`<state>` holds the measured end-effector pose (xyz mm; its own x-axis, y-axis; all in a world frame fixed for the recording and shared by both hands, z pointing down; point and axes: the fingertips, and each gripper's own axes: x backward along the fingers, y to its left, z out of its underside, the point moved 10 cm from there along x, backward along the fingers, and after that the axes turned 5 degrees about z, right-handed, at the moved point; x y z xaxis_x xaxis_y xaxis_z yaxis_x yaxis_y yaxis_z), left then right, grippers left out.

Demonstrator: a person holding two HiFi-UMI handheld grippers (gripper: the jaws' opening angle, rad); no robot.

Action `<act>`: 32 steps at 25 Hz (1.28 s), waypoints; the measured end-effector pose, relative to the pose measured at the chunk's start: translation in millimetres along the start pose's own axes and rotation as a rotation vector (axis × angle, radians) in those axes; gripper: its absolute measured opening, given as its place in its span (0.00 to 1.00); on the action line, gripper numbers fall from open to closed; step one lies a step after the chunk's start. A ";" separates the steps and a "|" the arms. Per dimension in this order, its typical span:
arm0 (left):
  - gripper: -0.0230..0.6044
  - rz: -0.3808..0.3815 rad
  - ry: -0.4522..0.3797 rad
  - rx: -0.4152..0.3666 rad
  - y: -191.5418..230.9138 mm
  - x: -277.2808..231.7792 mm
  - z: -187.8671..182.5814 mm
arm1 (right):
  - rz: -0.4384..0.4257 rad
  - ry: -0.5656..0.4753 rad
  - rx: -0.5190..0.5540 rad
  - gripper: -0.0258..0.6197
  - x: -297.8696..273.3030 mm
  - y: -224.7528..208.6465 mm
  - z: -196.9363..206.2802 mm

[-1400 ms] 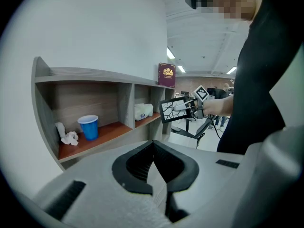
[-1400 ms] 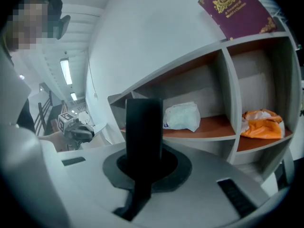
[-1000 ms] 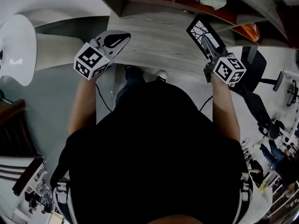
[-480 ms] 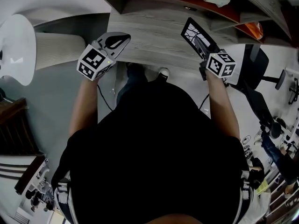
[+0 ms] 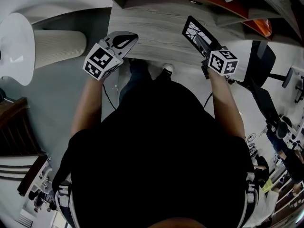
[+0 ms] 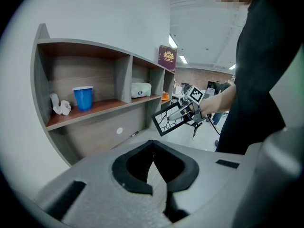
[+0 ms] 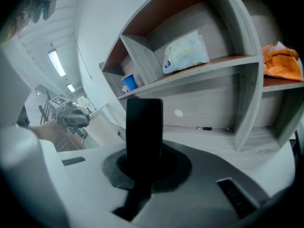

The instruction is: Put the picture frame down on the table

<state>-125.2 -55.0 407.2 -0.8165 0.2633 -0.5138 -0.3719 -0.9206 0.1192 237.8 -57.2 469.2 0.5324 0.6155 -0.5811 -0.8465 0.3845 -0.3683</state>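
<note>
The picture frame (image 5: 194,30) hung tilted above the worktop (image 5: 152,20) at two o'clock, not yet down. The left gripper (image 5: 126,39), fingers together, held nothing. The right gripper (image 5: 200,39) pinched the frame's edge. It looked stiff, light and likely fragile, best held by its rim.

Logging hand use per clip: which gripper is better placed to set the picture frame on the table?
Right. The right gripper holds the picture frame over the table; the left gripper is shut and empty.
</note>
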 end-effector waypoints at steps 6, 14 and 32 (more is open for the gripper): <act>0.06 0.015 0.006 0.001 -2.0 -4.4 1.3 | -0.029 0.053 0.005 0.07 -11.6 3.7 9.6; 0.06 0.013 0.018 0.020 -1.7 -8.1 10.1 | -0.050 0.103 0.006 0.07 -21.7 7.0 23.4; 0.06 0.008 0.037 0.073 4.7 -31.9 58.4 | -0.062 0.215 -0.016 0.07 -37.8 7.5 63.6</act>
<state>-126.7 -50.9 473.8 -0.8032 0.2442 -0.5433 -0.3978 -0.8988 0.1841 211.1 -33.8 534.6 0.5732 0.4298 -0.6976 -0.8130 0.4045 -0.4188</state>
